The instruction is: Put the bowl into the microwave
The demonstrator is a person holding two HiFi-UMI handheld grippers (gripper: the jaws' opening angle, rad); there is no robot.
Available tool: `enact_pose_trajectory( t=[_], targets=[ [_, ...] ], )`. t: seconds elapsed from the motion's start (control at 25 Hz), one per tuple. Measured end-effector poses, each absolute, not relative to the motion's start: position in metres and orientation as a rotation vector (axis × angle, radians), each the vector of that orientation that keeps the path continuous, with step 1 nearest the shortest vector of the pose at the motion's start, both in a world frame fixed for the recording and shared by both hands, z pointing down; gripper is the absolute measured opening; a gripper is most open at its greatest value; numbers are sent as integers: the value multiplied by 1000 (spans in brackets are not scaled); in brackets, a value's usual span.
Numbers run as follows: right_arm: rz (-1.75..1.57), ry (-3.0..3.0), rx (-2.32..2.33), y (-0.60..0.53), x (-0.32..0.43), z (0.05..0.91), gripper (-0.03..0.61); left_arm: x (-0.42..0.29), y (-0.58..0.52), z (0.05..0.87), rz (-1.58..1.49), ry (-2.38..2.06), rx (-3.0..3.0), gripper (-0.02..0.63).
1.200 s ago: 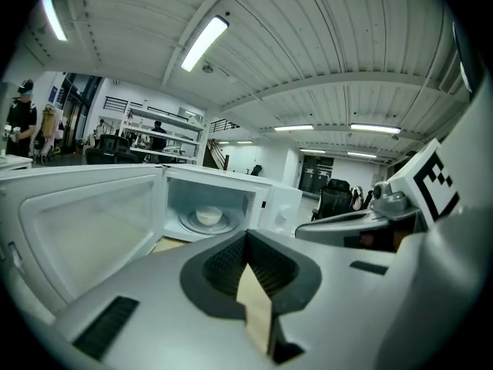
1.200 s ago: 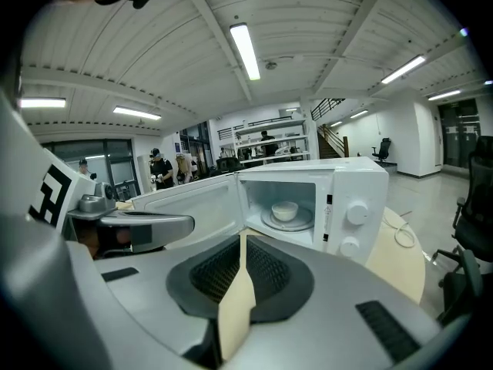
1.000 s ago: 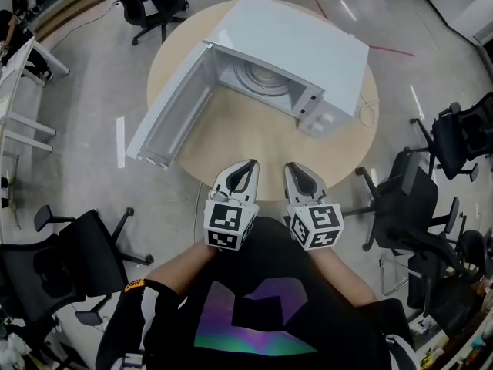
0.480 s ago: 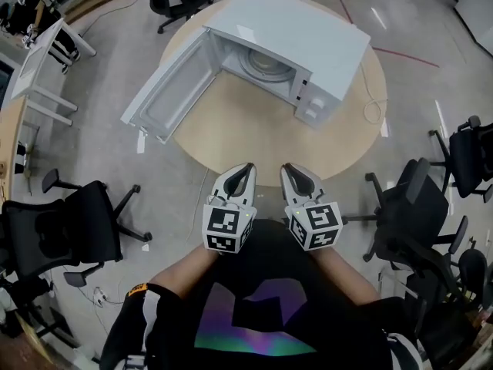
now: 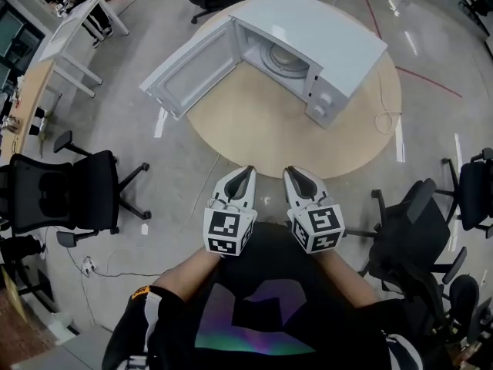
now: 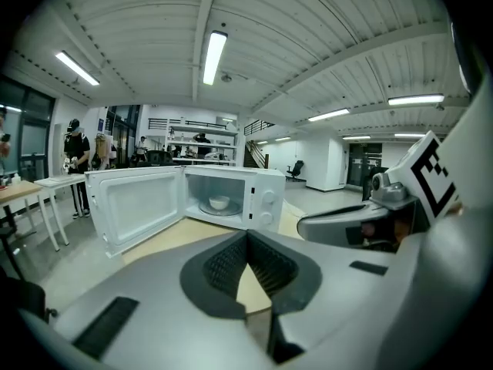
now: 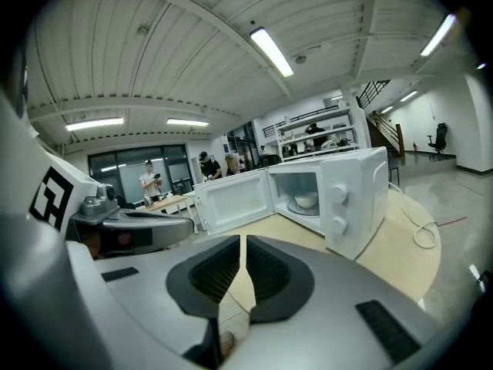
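The small white bowl (image 6: 219, 203) is sitting inside the white microwave oven (image 5: 308, 41), on its glass turntable (image 5: 281, 56), upper centre of the head view. Both gripper views are showing it thru the open cavity, so the placing looks done, imo. The left gripper (image 5: 243, 174) and right gripper (image 5: 297, 174) are hanging side by side at lower centre, close to the person's black shirt (image 5: 262, 299) and well apart from the round pale wooden table (image 5: 254, 129). Left fingers are touching at the tips w/ nothing between. Right fingers are standing w/ only a thin slit between them, also empty.

What could be going wrong: the white microwave door (image 5: 185, 72) is hanging wide open and sticking out past the table edge toward the upper left. Anyone passing could be knocking it and jolting oven + bowl. The black office chair (image 5: 69, 195) at left is standing near the person, and a blind step back could be catching its legs. The white cable (image 5: 383, 118) is looping by the table's right rim, which is a snag risk.

Vs the earlier frames: the person is backing away. Table and microwave are sitting higher and further off, and more grey floor (image 5: 192, 176) is showing below the table edge. The grippers are keeping the same pose, fingers unchanged.
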State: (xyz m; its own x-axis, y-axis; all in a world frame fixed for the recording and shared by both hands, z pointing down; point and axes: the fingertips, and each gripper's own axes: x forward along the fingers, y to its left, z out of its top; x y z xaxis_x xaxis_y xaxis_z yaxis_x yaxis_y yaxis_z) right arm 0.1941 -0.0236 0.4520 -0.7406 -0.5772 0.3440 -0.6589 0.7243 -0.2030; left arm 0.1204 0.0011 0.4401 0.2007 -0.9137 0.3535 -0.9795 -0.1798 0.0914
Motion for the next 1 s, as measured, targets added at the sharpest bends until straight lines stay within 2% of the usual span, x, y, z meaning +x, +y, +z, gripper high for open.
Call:
enact_pose_trajectory(
  t=[0.72,1.0],
  targets=[
    [449,-2619,878,21,206,488,38,126,52,476,278,-1826,2054,46],
    [429,-2608,812,41,205,505,16,127,66,499,284,-1812,2012,46]
  ],
)
